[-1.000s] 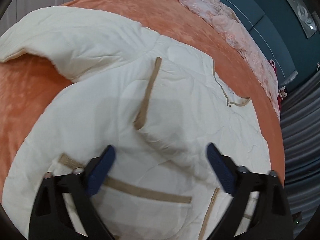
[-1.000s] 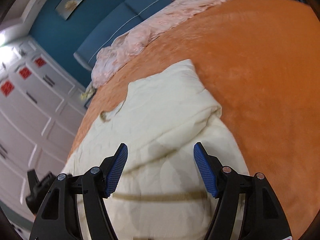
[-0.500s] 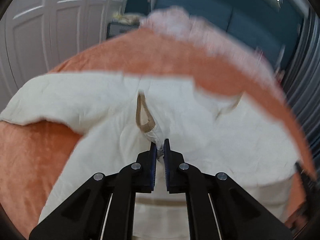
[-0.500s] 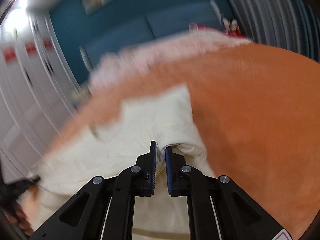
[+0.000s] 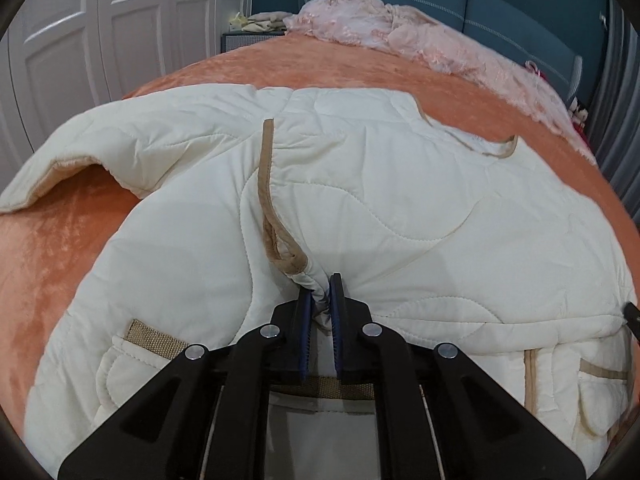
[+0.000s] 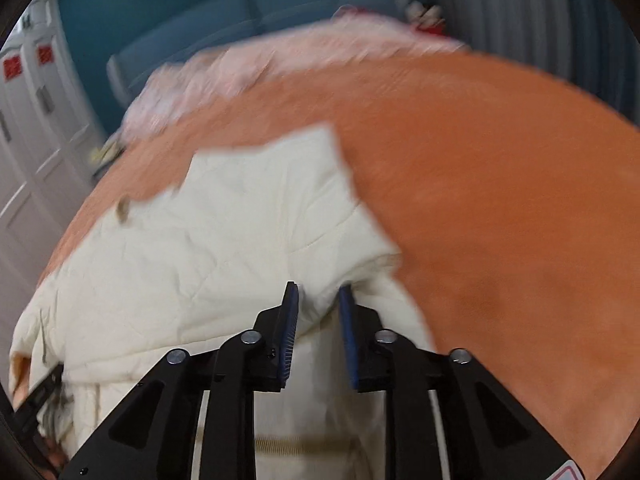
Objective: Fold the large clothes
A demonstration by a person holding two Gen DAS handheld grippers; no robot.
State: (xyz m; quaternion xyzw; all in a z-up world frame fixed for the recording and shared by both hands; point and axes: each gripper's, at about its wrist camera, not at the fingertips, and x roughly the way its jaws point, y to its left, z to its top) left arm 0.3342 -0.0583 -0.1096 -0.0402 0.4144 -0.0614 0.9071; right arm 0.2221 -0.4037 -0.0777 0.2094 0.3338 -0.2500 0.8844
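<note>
Jacket (image 5: 380, 200) fabric bunched between both downward-tilted grippers' fingers (image 5: 305, 312).

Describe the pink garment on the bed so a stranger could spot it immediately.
Start from the orange bedspread covering the bed. Along its far edge, against the blue headboard, lies the pink lacy garment, crumpled and sheer, unlike the cream quilted jacket spread nearer.

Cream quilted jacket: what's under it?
The cream quilted jacket lies spread on an orange bedspread, which shows all around it. What lies directly beneath the jacket's body is covered and cannot be seen.
</note>
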